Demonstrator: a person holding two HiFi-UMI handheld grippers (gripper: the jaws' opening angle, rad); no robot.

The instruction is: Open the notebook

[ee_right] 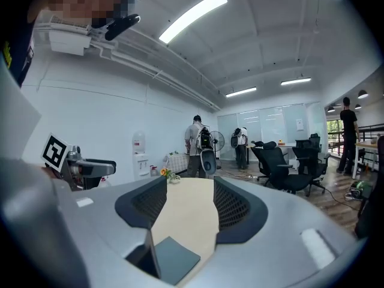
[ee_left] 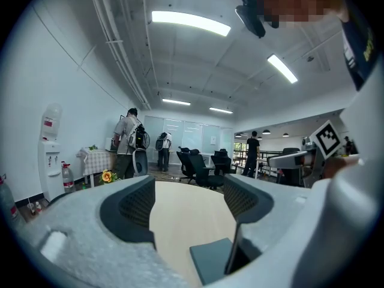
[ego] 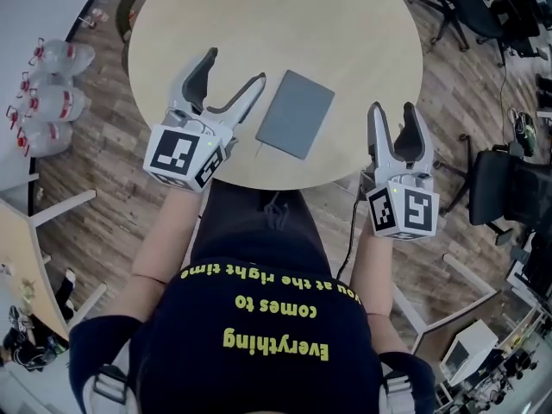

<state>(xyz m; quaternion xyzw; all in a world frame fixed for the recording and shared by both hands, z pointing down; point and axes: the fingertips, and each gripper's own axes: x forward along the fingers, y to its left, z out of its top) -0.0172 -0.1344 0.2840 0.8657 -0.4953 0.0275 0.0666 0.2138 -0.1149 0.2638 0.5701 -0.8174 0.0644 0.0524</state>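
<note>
Step in hand: approach; opening not begun. The notebook [ego: 296, 113] lies shut and flat on the round table [ego: 345, 24], near its near edge, between the two tools. Left gripper [ego: 233, 69] hangs over the table just left of the notebook, jaws spread, nothing between them. Right gripper [ego: 392, 110] stands at the table's near right edge, jaws likewise spread and empty. Judgement: next, one gripper must catch the cover's free edge while the other steadies the book.

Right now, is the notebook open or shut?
Shut: the gray notebook lies flat on the round table, cover down, with no pages showing.
</note>
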